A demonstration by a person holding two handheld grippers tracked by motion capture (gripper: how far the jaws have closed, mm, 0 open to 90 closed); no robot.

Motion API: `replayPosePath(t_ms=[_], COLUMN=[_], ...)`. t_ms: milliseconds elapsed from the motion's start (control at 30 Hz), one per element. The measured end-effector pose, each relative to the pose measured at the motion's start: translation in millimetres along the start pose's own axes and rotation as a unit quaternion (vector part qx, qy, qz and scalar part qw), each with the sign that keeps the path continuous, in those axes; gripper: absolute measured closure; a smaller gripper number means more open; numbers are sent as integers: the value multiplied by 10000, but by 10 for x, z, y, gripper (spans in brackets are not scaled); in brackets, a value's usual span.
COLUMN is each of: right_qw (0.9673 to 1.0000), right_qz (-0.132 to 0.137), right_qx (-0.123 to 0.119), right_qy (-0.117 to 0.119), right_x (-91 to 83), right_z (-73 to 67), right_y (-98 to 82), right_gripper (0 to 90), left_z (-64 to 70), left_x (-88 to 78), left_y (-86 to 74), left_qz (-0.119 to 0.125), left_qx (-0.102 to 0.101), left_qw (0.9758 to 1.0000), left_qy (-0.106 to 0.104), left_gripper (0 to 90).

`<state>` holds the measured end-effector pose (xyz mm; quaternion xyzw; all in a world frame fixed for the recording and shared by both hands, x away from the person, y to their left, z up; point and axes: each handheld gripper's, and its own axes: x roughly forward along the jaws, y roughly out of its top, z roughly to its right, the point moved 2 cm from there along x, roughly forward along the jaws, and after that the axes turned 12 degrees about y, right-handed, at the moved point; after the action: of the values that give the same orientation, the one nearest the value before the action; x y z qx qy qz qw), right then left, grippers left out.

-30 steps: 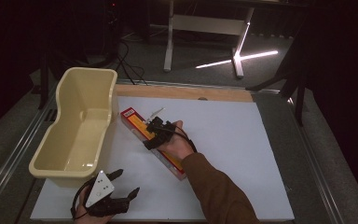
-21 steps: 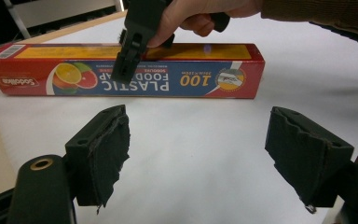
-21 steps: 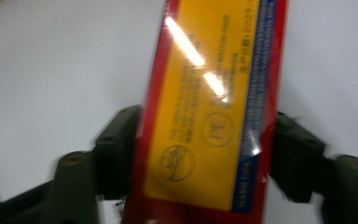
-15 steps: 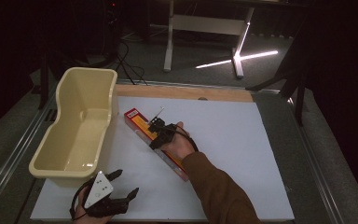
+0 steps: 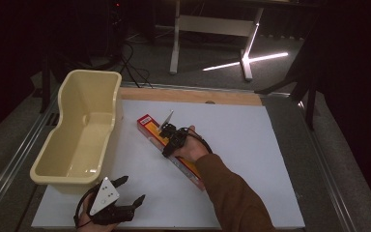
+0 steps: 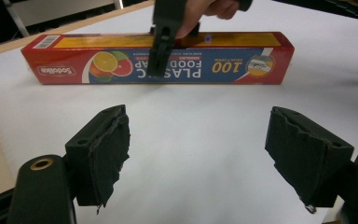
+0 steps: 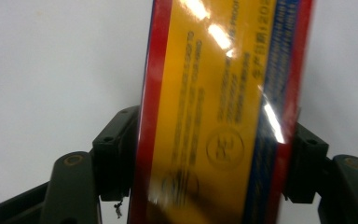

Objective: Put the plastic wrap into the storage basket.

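The food wrap box (image 5: 170, 150) lies on the white board (image 5: 251, 159), running diagonally from near its far-left area toward its middle. My right gripper (image 5: 170, 143) sits across the box's middle. The tub (image 5: 82, 128) stands along the board's left edge. My left gripper (image 5: 125, 192) hangs over the near-left corner, just before the tub.

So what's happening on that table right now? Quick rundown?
Right gripper shut on the food wrap box, box on the white table. Left gripper open, holding nothing, near the table edge. Cream tub beside it; nothing blocking.
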<state>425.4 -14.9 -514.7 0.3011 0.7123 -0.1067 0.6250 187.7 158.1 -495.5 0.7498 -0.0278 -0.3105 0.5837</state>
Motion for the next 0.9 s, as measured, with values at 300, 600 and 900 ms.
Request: replayPosePath(t_ms=[300,600,900], right_qw=[9966,9918,9724], right_qz=[-367,346,1395], right_qx=[708,1057,1477], right_qy=[205,627,1147], right_x=[-21,-276,-617], right_z=[40,49,167], right_y=[59,72,67], right_gripper=[409,413,413], left_z=[-16,-7,26], left_x=[-14,-4,16], left_y=[-7,-4,-10], left_qz=[25,15,-8], left_qx=[-33,-12,14], left_qw=[10000,10000,10000], left_qy=[17,26,-41], left_gripper=[217,217,218])
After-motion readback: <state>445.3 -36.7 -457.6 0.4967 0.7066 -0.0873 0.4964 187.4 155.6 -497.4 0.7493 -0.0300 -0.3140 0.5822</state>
